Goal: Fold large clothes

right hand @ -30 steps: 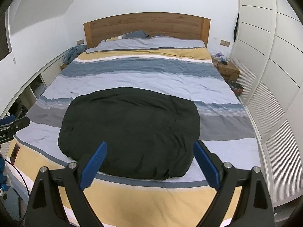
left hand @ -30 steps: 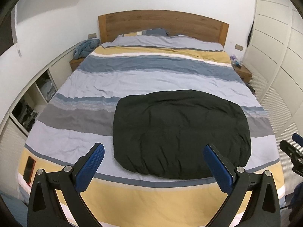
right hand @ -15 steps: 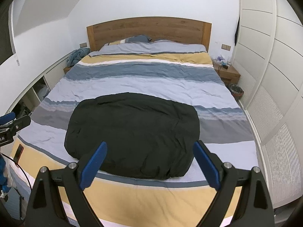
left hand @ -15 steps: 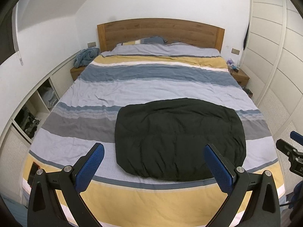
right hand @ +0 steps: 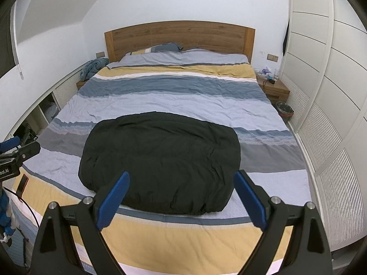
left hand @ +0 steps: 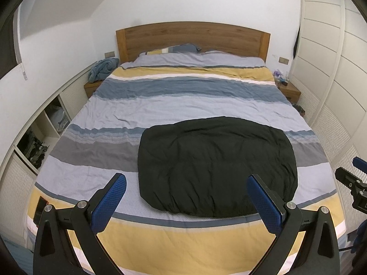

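A black garment [left hand: 215, 165] lies folded into a compact rounded rectangle on the near half of a striped bed [left hand: 183, 105]; it also shows in the right wrist view [right hand: 160, 158]. My left gripper [left hand: 187, 194] is open and empty, held above the bed's foot, short of the garment's near edge. My right gripper [right hand: 181, 192] is open and empty too, above the foot of the bed, apart from the garment. Each gripper shows at the edge of the other's view: the right one [left hand: 353, 183] and the left one [right hand: 13, 151].
A wooden headboard [left hand: 192, 39] and pillows stand at the far end. Nightstands [right hand: 274, 89] flank the bed. White wardrobe doors [right hand: 332, 91] line the right side, open shelves [left hand: 43, 133] the left. A dark phone [left hand: 37, 208] lies near the bed's left front corner.
Both grippers have drawn back and risen a little from the bed, so the garment looks smaller and lower. The garment has not moved. Both stay open.
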Tool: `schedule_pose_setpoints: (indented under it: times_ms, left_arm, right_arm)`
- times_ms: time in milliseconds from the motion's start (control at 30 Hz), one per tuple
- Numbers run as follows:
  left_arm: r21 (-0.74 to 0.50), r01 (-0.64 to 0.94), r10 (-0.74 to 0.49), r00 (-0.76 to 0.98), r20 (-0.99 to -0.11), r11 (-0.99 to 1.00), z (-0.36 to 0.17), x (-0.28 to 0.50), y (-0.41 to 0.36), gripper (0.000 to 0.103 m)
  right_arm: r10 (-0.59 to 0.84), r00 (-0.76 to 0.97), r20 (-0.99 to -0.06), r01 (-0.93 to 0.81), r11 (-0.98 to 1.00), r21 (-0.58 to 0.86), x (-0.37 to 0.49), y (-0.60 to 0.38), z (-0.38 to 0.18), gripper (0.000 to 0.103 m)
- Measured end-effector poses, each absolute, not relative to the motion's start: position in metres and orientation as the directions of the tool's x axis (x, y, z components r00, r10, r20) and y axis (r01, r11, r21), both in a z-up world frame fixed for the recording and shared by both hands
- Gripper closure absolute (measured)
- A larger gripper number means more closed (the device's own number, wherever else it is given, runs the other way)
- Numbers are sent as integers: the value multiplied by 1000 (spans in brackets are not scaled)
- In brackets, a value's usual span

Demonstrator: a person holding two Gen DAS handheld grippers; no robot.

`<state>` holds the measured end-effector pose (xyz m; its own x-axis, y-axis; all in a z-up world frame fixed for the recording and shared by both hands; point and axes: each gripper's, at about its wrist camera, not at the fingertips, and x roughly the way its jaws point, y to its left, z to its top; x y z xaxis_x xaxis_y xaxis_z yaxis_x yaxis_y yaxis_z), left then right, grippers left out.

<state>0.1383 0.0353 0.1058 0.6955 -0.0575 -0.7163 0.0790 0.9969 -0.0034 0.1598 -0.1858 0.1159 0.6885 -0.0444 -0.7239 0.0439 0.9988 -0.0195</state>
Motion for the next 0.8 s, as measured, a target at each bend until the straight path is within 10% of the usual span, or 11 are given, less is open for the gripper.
schedule_pose_setpoints:
  times_ms: [800]
  left_arm:
    - [-10,81,-64,705,-706,997,107,140,32,0]
  right_arm:
    - [-55,682,-730,40,999,-37,155,-183,113,10]
